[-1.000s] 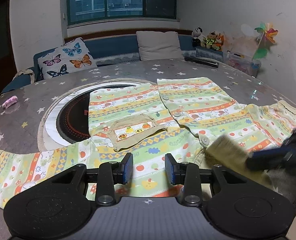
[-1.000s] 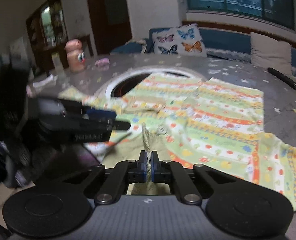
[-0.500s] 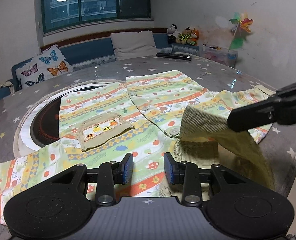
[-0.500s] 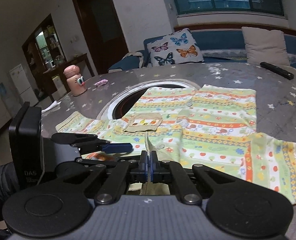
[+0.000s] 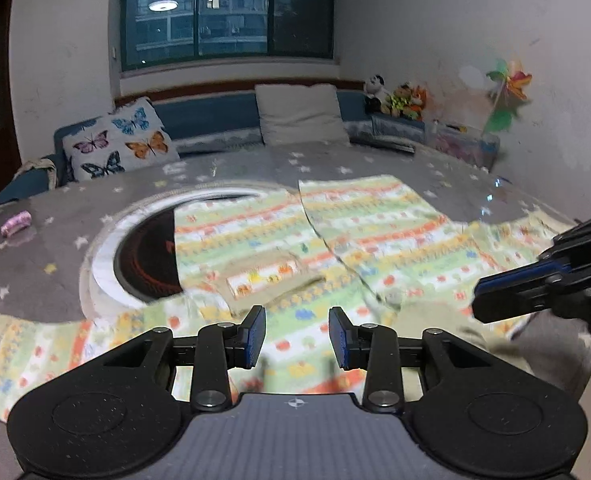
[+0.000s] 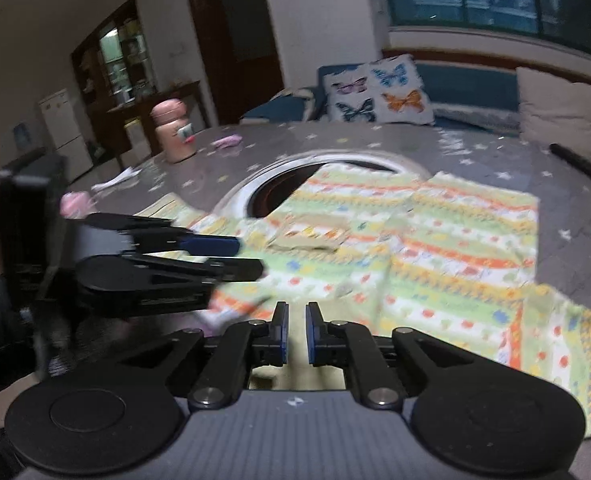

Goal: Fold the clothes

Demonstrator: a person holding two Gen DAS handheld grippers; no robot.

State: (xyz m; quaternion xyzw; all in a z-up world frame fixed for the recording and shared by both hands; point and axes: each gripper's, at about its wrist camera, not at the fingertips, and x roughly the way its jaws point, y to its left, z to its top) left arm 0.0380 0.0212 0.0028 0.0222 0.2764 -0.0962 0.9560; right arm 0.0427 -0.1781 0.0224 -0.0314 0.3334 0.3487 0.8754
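As right hand-held gripper (image 6: 296, 334) jaws open, ribbed collar edge clamped a moment ago now free, nothing between pads. Striped baby shirt (image 5: 335, 248) lies spread flat on desk (image 5: 55, 264), near edge by grippers. Left hand-held gripper (image 5: 297, 336) apart, empty, above near hem. Collar tuck looks finished; sleeve folds likely next.

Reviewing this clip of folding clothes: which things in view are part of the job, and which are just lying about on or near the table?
Part of the job:
- patterned shirt, spread flat
- left gripper, open, empty
- right gripper, jaws opening, nothing between them

Lying about:
- pink bottle
- remote control
- butterfly cushion
- plush toys
- pinwheel
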